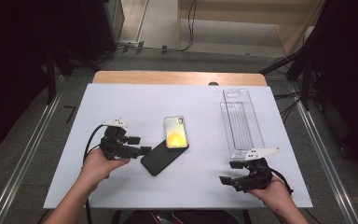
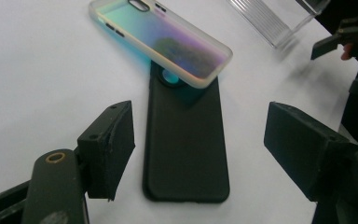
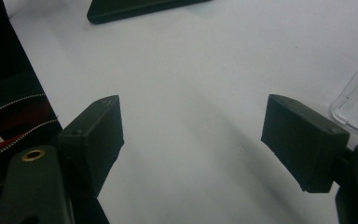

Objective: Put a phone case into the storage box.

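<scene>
The left tool hangs spread before the black case, seemingly lined up to grip it. The iridescent case leans on that case's far end, while the right tool waits spread over bare desk.

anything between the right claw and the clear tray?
No. In the high view the right claw sits just short of the clear tray, with bare white table between; the right gripper view shows the same.

Bare forearms, no sleeves. Black left gripper, black right gripper: blocky jaws, brass-ringed screw holes, pale three-cornered top plates, black cables.
</scene>
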`<state>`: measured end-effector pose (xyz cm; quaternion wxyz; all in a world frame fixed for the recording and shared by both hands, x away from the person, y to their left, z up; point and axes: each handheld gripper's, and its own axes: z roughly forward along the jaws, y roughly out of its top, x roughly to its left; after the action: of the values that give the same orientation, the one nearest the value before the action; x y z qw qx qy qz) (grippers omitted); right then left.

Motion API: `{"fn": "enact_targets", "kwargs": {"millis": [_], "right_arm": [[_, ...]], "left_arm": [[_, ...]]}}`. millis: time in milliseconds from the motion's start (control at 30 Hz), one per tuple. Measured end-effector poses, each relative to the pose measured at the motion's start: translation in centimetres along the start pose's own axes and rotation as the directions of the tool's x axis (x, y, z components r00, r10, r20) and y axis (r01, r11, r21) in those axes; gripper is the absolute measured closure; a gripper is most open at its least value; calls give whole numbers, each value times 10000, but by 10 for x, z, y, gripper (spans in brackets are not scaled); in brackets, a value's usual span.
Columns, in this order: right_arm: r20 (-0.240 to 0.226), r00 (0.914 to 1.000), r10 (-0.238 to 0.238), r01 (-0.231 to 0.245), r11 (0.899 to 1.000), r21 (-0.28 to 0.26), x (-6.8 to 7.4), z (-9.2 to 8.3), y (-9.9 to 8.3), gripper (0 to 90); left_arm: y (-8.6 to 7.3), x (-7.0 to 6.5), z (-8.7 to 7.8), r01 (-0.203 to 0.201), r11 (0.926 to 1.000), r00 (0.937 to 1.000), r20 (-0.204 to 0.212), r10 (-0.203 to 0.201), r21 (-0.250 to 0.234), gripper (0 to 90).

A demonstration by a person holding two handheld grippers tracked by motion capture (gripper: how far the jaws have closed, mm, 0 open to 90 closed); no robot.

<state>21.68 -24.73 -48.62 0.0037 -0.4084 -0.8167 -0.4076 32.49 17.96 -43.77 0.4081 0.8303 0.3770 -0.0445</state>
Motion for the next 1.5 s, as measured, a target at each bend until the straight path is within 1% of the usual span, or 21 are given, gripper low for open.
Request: {"fn": "enact_targets", "kwargs": {"millis": [33, 167, 200, 267, 333, 467, 600, 667, 767, 867, 1067, 1100, 1133, 1167, 1200, 1233, 1267, 1300, 1400, 1467, 1500], "right_arm": [[0, 10000, 0, 0, 10000, 0, 0, 0, 0, 188], [29, 10000, -37, 37, 10000, 28, 0, 0, 0, 188], [23, 10000, -31, 31, 10000, 25, 0, 0, 0, 188], [26, 10000, -31, 31, 10000, 28, 0, 0, 0, 189], [39, 10000, -42, 42, 10000, 35, 0, 0, 0, 189], [43, 10000, -40, 40, 10000, 64, 0, 1, 0, 189], [26, 10000, -40, 40, 10000, 68, 0, 1, 0, 189], [31, 10000, -57, 57, 10000, 73, 0, 0, 0, 189], [31, 10000, -52, 52, 10000, 57, 0, 0, 0, 189], [38, 10000, -62, 61, 10000, 78, 0, 0, 0, 189], [52, 10000, -82, 81, 9999, 91, 1, 0, 0, 189], [44, 10000, -69, 69, 9999, 94, 1, 0, 0, 189], [52, 10000, -80, 79, 9999, 95, 1, 0, 0, 189], [47, 10000, -70, 69, 9999, 107, 1, 0, 0, 190], [28, 10000, -72, 71, 9999, 111, 1, 0, -1, 200], [-22, 10000, -80, 81, 9999, 149, 1, 0, -1, 215], [-22, 10000, -80, 81, 9999, 149, 1, 0, -1, 215], [-66, 9999, -109, 110, 9998, 154, 1, 0, -1, 217], [-50, 9999, -112, 113, 9998, 183, 1, 0, -1, 217], [-19, 10000, -87, 87, 9998, 187, 1, -1, -1, 217], [-19, 10000, -87, 87, 9998, 187, 1, -1, -1, 217]], "left_arm": [[0, 0, 0, 0, 10000, 10000, 0, 0, 0, 247], [10, 2, 6, -44, 10000, 10000, -38, 44, 28, 247], [14, 3, 10, -25, 10000, 9999, -114, 25, 6, 247], [16, 3, 12, -37, 10000, 9998, -185, 38, 80, 247], [20, 3, 17, -153, 9998, 9994, -317, 158, 157, 247], [28, 1, 25, -208, 9996, 9996, -208, 212, 185, 248], [37, -3, 35, -431, 9977, 9985, -326, 449, 528, 264], [42, -5, 40, -449, 9976, 9986, -253, 463, 527, 266], [47, -8, 47, -489, 9971, 9986, -189, 501, 587, 296], [52, -11, 54, -587, 9962, 9981, -135, 597, 643, 305], [58, -15, 67, -593, 9957, 9982, -41, 598, 715, 324], [59, -15, 69, -619, 9953, 9980, -89, 627, 751, 361], [59, -15, 70, -601, 9957, 9980, -146, 613, 706, 441], [58, -20, 69, -849, 9938, 9954, -374, 877, 718, 636], [58, -20, 69, -849, 9938, 9954, -374, 877, 718, 739], [58, -21, 70, -923, 9931, 9953, -212, 940, 725, 849], [57, -20, 71, -820, 9935, 9966, 55, 818, 783, 849], [57, -21, 76, -769, 9927, 9970, 182, 756, 933, 900], [55, -21, 80, -801, 9910, 9968, 165, 788, 1075, 900], [52, -20, 84, -863, 9908, 9962, -54, 873, 1045, 900], [52, -20, 84, -863, 9908, 9962, -54, 873, 1045, 900]]}}
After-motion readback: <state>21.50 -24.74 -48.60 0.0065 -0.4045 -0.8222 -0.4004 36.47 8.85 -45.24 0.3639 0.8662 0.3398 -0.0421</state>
